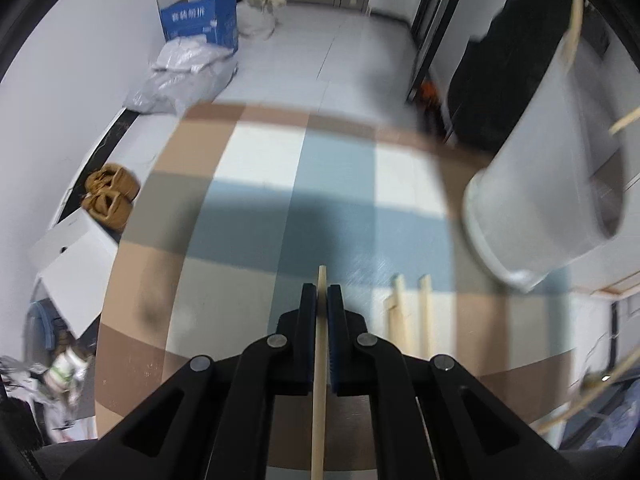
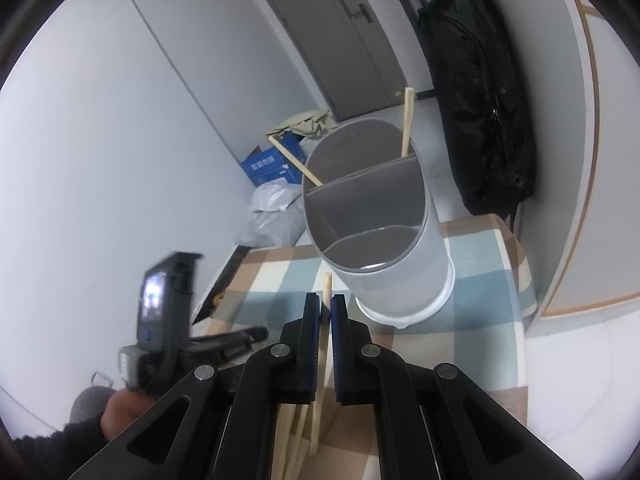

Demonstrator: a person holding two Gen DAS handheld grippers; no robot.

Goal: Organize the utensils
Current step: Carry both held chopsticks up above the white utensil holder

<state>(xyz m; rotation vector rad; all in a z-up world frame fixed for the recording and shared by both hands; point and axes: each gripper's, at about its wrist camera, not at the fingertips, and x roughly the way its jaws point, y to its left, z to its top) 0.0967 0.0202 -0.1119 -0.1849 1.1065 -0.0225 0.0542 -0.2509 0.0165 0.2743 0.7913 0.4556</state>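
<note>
A wooden chopstick (image 1: pixel 319 360) runs between the blue pads of my left gripper (image 1: pixel 321 292), which is shut on it above the checked tablecloth (image 1: pixel 248 208). Two loose chopsticks (image 1: pixel 426 312) lie on the cloth just right of it. The grey divided utensil holder (image 1: pixel 540 184) stands at the right. In the right wrist view my right gripper (image 2: pixel 326 304) is shut on another chopstick (image 2: pixel 327 288), just in front of the holder (image 2: pixel 400 272). Two chopsticks (image 2: pixel 407 120) lean in the holder's far compartment; the near compartments look empty. More chopsticks (image 2: pixel 288 440) lie under the right gripper.
A black backpack (image 2: pixel 480 112) hangs beyond the table's right side. A blue box (image 1: pixel 200 20) and plastic bags (image 1: pixel 188 72) lie on the floor by the wall, brown shoes (image 1: pixel 110 194) and a white box (image 1: pixel 72 264) at the left. A hand (image 2: pixel 120 408) holds the left tool.
</note>
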